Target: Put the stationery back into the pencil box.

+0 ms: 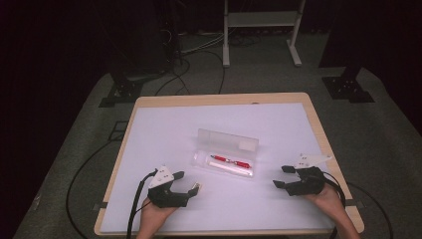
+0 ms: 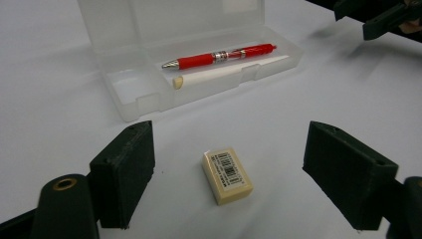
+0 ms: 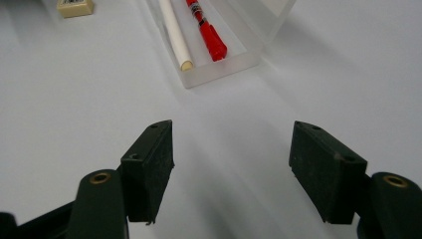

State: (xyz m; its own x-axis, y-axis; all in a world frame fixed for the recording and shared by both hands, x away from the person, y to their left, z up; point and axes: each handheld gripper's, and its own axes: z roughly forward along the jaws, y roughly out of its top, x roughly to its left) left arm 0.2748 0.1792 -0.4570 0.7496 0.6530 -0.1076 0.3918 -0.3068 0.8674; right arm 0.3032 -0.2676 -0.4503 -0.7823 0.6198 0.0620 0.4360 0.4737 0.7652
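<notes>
While untouched, the eraser (image 2: 227, 174) lies between the left tool's (image 2: 226, 174) wide-apart jaws.

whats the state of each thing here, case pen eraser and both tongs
pencil case: open, lid back
red pen: lying inside the case
white stick: lying in the case beside the pen
eraser: on the table, untouched, between the left tongs
left tongs: open
right tongs: open, holding nothing

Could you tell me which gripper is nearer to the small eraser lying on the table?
Left. The left gripper has its open jaws on either side of the eraser, not touching it. The right gripper sits open beyond the pencil case, well away from it.
</notes>
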